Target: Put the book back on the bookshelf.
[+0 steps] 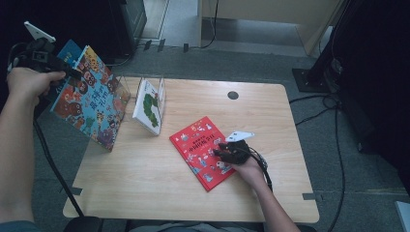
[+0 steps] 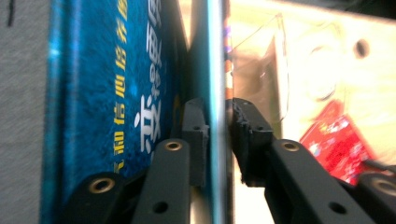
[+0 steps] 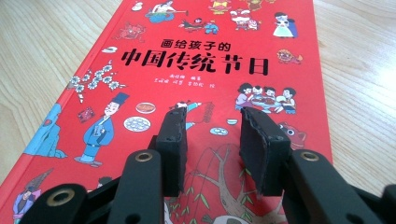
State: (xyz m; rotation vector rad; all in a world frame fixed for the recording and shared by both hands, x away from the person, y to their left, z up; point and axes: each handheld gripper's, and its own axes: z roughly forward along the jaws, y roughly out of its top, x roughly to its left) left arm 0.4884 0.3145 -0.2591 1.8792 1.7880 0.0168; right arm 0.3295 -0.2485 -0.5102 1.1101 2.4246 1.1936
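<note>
My left gripper [image 1: 71, 73] is raised beyond the table's left edge, shut on the upper edge of a colourful picture book [image 1: 92, 104] that hangs tilted. In the left gripper view my pads [image 2: 196, 135] sit on both sides of a thin blue board [image 2: 215, 70]. A blue cover with yellow and white lettering [image 2: 116, 93] stands just left of them. A red picture book [image 1: 198, 145] lies flat mid-table. My right gripper [image 1: 217, 152] rests over its right part, jaws open [image 3: 212, 114] above the red cover [image 3: 196, 56], with nothing between them.
A clear acrylic book stand [image 1: 162, 89] holds a white book with a green figure [image 1: 149, 107] at the table's back left. The wooden table [image 1: 145, 183] has a round cable hole [image 1: 233, 95] at the back. Cables and dark equipment stand on the floor to the right.
</note>
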